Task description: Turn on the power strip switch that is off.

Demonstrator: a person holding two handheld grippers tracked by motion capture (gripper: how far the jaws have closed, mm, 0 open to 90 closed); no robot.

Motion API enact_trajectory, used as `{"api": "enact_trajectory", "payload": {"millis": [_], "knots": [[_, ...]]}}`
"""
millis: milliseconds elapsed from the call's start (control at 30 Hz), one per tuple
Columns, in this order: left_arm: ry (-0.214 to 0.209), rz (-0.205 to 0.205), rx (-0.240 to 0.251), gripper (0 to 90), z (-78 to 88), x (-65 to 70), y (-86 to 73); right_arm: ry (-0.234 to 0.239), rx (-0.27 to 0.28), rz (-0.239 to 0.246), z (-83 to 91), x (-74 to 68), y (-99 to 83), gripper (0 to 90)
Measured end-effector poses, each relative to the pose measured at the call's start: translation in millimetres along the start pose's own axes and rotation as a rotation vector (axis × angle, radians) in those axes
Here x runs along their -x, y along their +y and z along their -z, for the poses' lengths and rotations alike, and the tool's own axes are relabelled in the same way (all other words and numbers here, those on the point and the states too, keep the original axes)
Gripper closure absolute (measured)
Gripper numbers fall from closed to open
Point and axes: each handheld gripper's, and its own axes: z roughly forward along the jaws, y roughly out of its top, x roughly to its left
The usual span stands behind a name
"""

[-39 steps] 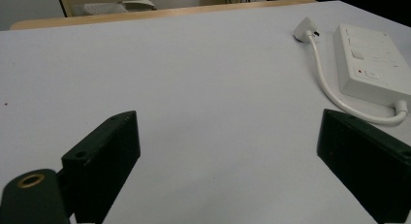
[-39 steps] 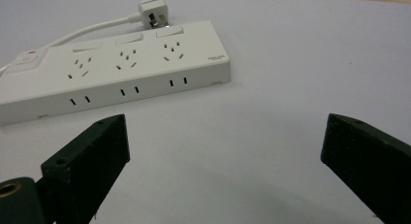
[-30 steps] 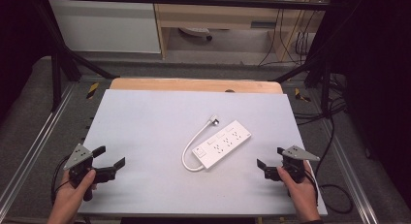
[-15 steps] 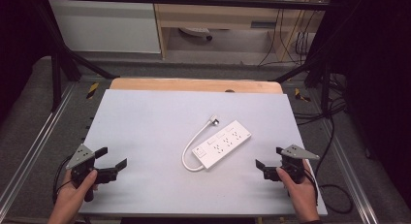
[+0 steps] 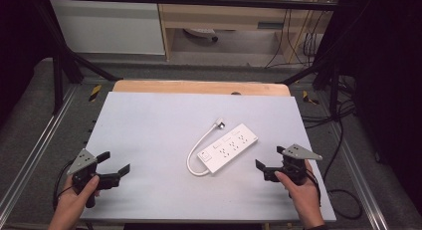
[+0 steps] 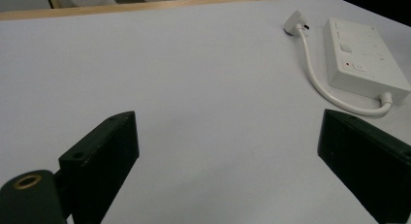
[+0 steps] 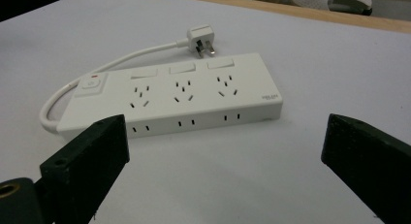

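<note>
With both jaws spread wide and empty, the right gripper [image 5: 265, 170] faced the power strip [image 7: 174, 95] lying just ahead of it, the left gripper [image 5: 113, 166] well apart, so squaring up before closing looked wise.

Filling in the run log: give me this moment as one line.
left hand-held gripper: open, empty | right hand-held gripper: open, empty | power strip: flat mid-table, untouched, plug loose
</note>
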Motion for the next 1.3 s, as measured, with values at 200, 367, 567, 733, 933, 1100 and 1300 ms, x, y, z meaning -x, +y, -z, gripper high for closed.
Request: {"api": "enact_trajectory", "payload": {"millis": [200, 367, 567, 733, 933, 1100, 1300], "knots": [[0.0, -0.002, -0.007, 7.9, 0.4, -0.1, -0.8, 0.035, -0.001, 0.009, -6.5, -7.2, 10.9, 3.6], [-0.003, -0.002, -0.009, 7.8, -1.1, -0.2, -0.6, 0.046, 0.001, 0.037, -11.0, -14.5, 23.3, 3.6], [-0.007, -0.004, -0.02, 7.8, -1.9, 0.3, -1.4, 0.054, 0.016, 0.049, -10.9, -19.1, 32.5, 3.4], [-0.009, -0.004, -0.029, 7.5, -3.3, 1.4, -1.2, 0.07, 0.017, 0.052, -16.6, -23.9, 42.0, 3.9], [-0.012, -0.003, -0.033, 7.5, -2.6, 1.7, -1.2, 0.089, 0.023, 0.07, -26.3, -32.8, 57.1, 3.6], [-0.009, 0.0, -0.033, 7.6, -3.4, 1.0, -1.7, 0.09, 0.032, 0.072, -29.5, -35.3, 61.8, 3.4], [-0.017, 0.001, -0.033, 7.6, -3.3, 2.1, -1.5, 0.088, 0.055, 0.085, -37.7, -39.3, 67.4, 3.8]]}}
